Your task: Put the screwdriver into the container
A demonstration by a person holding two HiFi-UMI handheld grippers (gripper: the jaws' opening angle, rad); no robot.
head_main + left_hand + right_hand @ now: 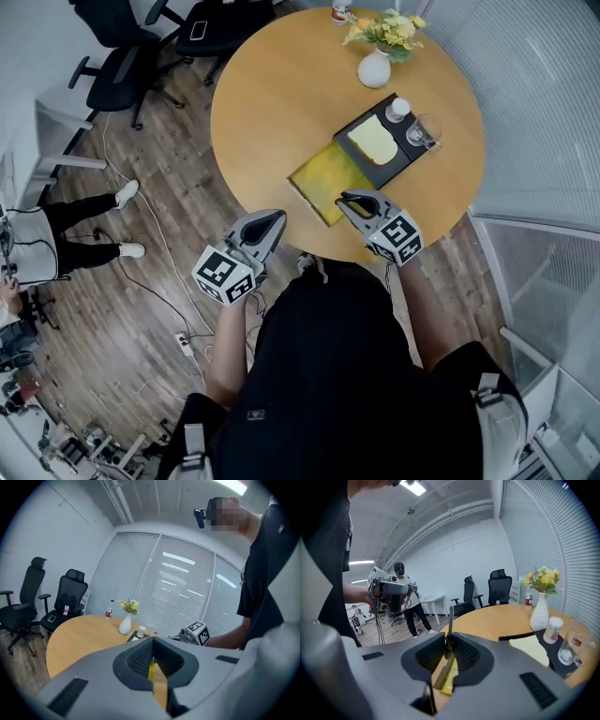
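My right tongs [448,641] are clenched on the slim dark-shafted screwdriver [451,618], its shaft sticking up past the tips, held over the near edge of the round wooden worktop [281,94] just beside the flat yellow open container [323,183]. My left tongs [152,651] are pressed together on nothing, off the worktop's edge. Behind the container, a black tray [394,157] carries a pale yellow pad [372,139], a white cup [397,109] and a clear glass [422,131].
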